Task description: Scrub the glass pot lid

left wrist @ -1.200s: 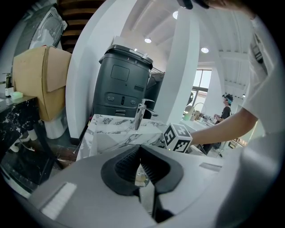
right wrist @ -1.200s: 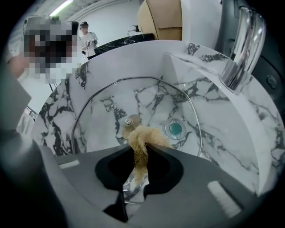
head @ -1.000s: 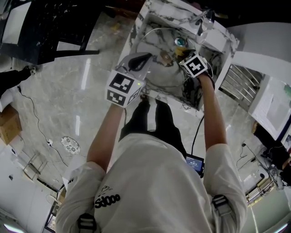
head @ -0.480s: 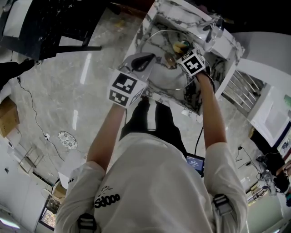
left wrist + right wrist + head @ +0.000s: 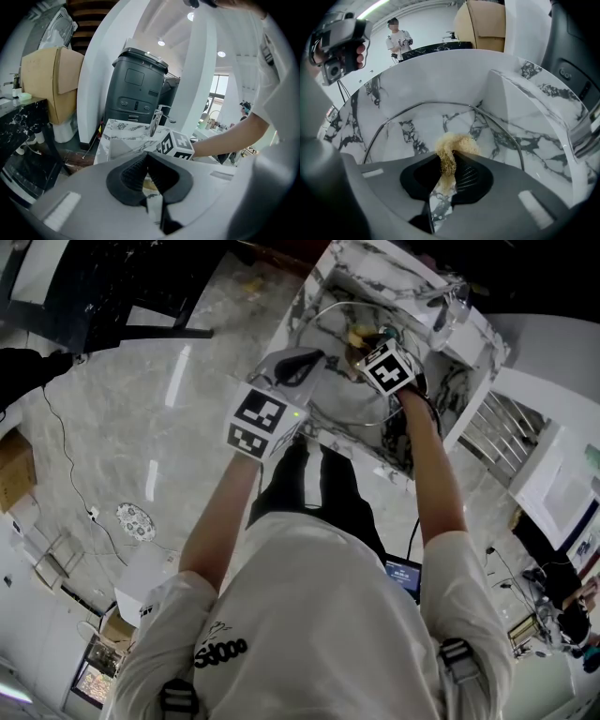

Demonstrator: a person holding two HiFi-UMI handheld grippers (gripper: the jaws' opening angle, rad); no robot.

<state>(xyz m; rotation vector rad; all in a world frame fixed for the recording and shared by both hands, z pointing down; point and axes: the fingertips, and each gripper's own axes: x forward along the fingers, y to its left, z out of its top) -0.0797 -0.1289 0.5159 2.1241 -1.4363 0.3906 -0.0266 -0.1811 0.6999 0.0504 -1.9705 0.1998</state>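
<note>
Head view, left to right: left gripper (image 5: 294,364) sits upper centre, over the near left edge of the marble sink (image 5: 417,285). In the left gripper view its claw tips are pressed together, with nothing seen between them. Whether it touches the lid, cannot tell. The glass pot lid (image 5: 343,399) is inside the sink basin, upper centre of frame, with its metal rim showing and marble visible through the glass. The right gripper (image 5: 449,161) is just right of it, claw pinching a tan fibrous scrubber (image 5: 458,143). The scrubber's bushy end is against the lid's glass, inside the rim, at centre of the right gripper view. A faucet (image 5: 448,298) stands at the sink's upper right corner. A second person (image 5: 398,40) stands in the background, upper left of the right gripper view.
</note>
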